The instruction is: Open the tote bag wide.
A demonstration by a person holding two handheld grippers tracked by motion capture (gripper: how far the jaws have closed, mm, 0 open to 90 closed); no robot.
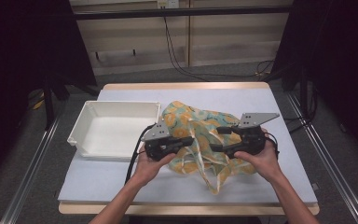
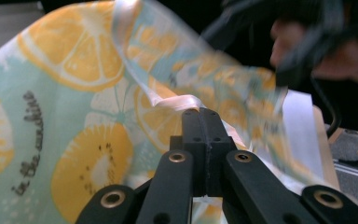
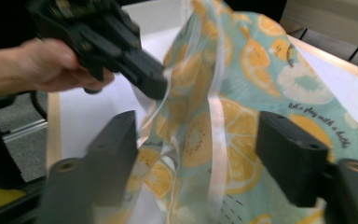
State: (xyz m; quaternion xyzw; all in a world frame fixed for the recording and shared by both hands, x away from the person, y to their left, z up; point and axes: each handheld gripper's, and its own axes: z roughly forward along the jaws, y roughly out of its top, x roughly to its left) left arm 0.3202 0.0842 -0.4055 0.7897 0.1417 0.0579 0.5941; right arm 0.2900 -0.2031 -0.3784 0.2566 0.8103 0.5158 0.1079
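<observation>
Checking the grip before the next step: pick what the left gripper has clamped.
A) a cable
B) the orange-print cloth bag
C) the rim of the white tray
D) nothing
B: in the left gripper view the left gripper has its jaws pressed together on the cloth bag, beside its pale ribbon handle.

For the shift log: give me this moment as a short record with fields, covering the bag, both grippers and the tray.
item in hand: fruit-print bag, teal cloth with orange slices and pale ribbon handles
bag position: lying crumpled on the table, right of the white tray
left gripper: jaws closed on the ribbon handle of the bag
right gripper: jaws apart, bag cloth between them, pads not pressing on it
tray contents: nothing visible inside
</observation>
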